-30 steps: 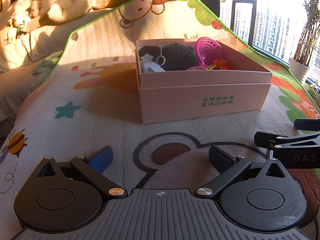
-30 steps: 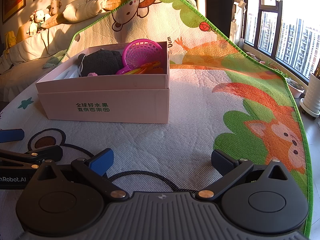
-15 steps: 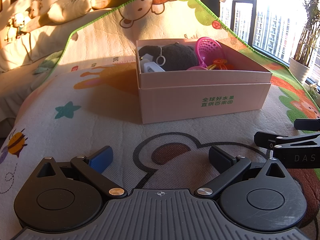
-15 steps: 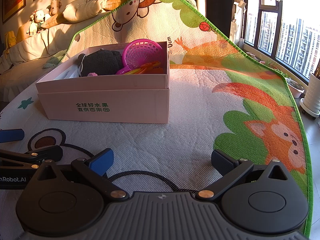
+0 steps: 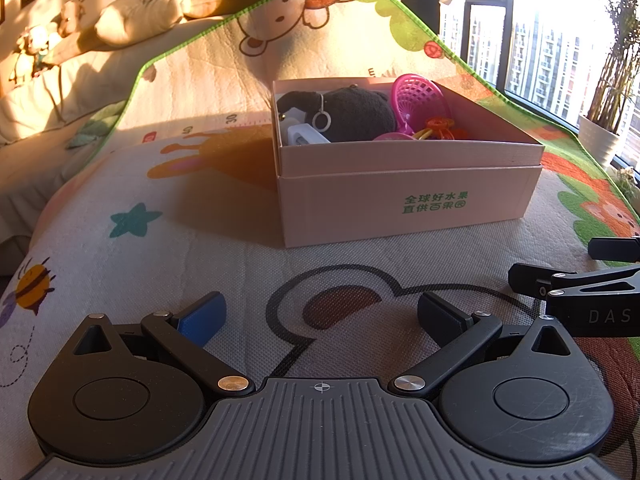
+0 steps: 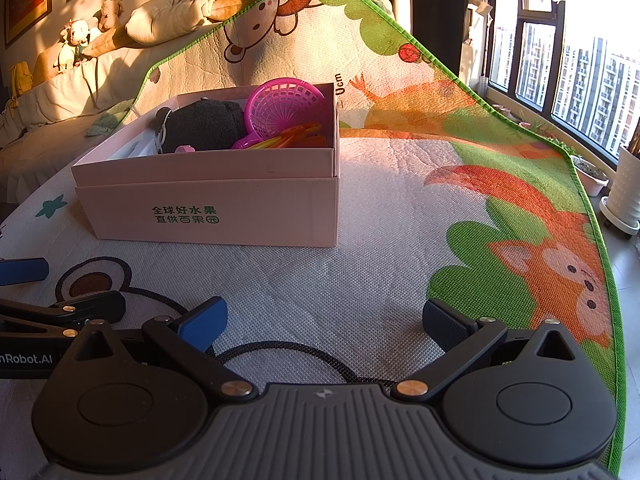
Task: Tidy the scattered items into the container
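Note:
A pink cardboard box (image 5: pixel 400 208) (image 6: pixel 224 216) with green print stands on the cartoon play mat (image 5: pixel 160 264) (image 6: pixel 400 240). Inside it lie a dark plush toy (image 5: pixel 356 114) (image 6: pixel 208 124), a magenta plastic basket (image 5: pixel 416 94) (image 6: pixel 286 106), orange plastic pieces (image 5: pixel 440 130) (image 6: pixel 296 138) and a white item (image 5: pixel 304 136). My left gripper (image 5: pixel 320 316) is open and empty, low over the mat in front of the box. My right gripper (image 6: pixel 324 320) is open and empty beside it, to the right. Each gripper shows at the edge of the other's view.
A sofa with pillows and plush toys (image 6: pixel 80 40) lies at the back left. Windows and potted plants (image 5: pixel 604 136) (image 6: pixel 628 196) stand on the right. The mat's green edge (image 6: pixel 600 240) runs along the right side. A black cable (image 6: pixel 280 350) lies on the mat by my right gripper.

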Available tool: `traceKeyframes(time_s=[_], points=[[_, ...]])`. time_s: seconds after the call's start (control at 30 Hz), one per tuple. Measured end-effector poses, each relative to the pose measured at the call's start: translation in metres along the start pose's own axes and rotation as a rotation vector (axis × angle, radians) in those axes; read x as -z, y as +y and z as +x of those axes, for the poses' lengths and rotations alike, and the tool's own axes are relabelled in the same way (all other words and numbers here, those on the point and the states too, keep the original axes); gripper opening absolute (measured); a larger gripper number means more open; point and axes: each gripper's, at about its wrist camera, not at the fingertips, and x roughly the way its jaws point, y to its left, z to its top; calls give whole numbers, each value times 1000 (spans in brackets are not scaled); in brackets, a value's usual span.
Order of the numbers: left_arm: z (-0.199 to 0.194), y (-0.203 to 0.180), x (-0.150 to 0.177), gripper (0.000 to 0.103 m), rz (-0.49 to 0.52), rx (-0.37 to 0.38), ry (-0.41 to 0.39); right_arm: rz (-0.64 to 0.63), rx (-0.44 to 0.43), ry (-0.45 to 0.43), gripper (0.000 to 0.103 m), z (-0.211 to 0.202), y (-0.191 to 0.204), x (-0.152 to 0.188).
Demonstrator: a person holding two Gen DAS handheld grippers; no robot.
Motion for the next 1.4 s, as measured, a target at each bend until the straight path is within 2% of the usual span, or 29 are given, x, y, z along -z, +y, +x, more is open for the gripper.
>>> traceKeyframes(time_s=[1.1, 1.23, 1.4], points=[[0, 0, 0, 103, -6, 1, 1, 0, 0, 0, 103, 0, 0, 0], [1, 3, -6, 103, -3, 16, 44, 0, -1, 0, 103, 0, 0, 0], [0, 1, -8, 103, -14, 0, 71, 0, -11, -1, 103, -2, 0, 1]])
